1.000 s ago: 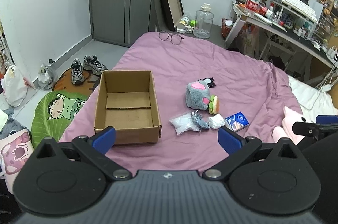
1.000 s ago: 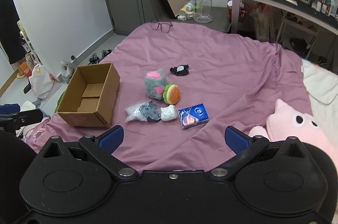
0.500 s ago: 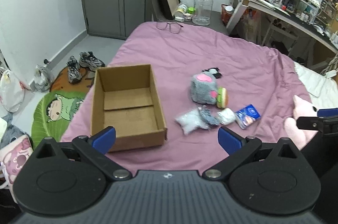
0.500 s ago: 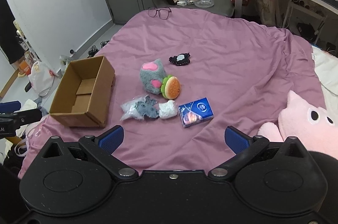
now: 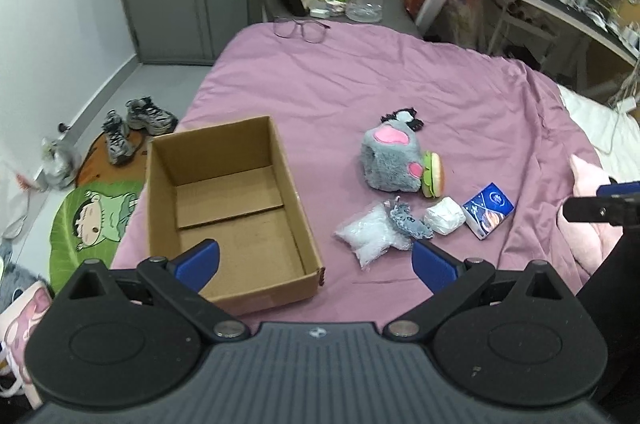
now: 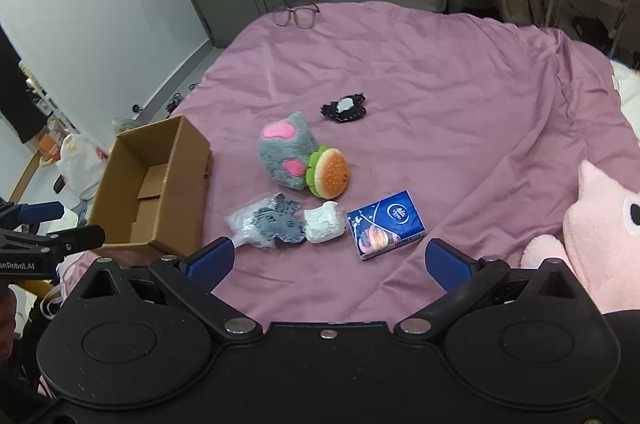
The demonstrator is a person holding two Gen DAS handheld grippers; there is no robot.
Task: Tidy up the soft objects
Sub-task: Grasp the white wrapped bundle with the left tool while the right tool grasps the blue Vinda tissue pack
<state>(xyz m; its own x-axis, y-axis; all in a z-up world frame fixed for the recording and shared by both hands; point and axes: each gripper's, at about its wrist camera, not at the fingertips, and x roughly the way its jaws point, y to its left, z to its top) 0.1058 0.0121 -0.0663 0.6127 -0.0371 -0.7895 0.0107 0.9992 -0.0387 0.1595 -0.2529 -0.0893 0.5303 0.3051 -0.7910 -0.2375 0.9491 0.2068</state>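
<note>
Above the purple bed (image 5: 360,71), both grippers, left (image 5: 316,258) and right (image 6: 328,260), are hovering wide, empty; likely next: grabbing the grey plush (image 6: 286,153) for the box (image 5: 224,199).

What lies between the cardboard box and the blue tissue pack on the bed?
In the right wrist view, a clear bag holding a grey item, then a white wad, lie between the cardboard box and the blue tissue pack.
</note>
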